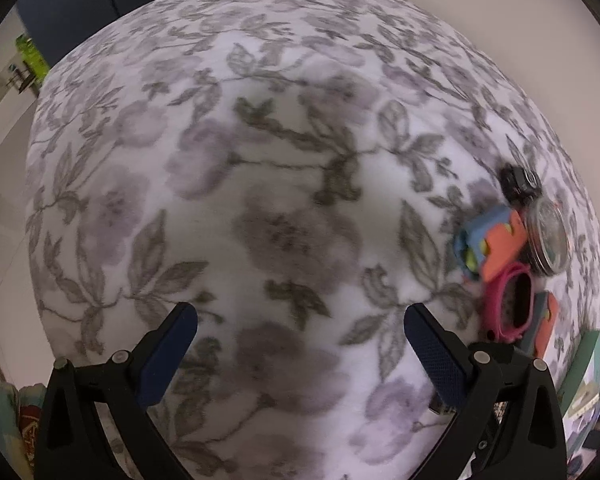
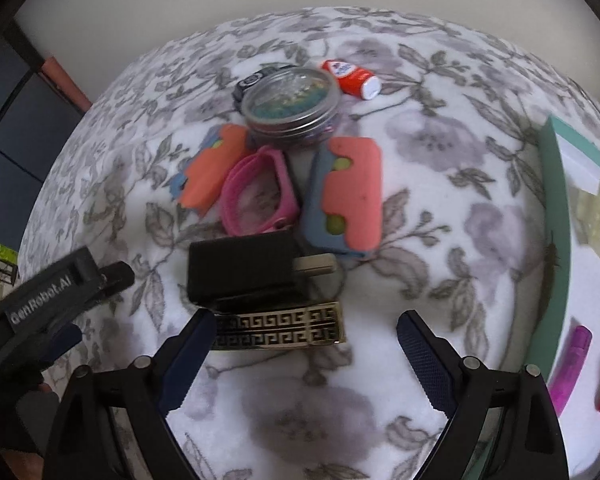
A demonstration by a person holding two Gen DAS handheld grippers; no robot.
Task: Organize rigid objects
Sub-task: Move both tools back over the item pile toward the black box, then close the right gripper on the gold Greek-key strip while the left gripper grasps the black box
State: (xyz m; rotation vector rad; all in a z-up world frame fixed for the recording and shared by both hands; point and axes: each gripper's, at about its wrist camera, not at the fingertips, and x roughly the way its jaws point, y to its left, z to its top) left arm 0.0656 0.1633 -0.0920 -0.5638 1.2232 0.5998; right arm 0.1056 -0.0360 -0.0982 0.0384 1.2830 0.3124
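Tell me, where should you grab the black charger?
Grip the charger across its boxy body, coming from above. It lies flat on the blanket with prongs pointing right, so its near and far flat sides suit the jaws; avoid the prongs.

Bare floral cloth (image 1: 260, 184) lies open ahead of the left gripper (image 1: 300, 328). Ahead of the right gripper (image 2: 306, 334), a gold clip (image 2: 280, 326), black charger (image 2: 248, 272) and a crowded pile block passage; a green tray (image 2: 556, 216) walls the right
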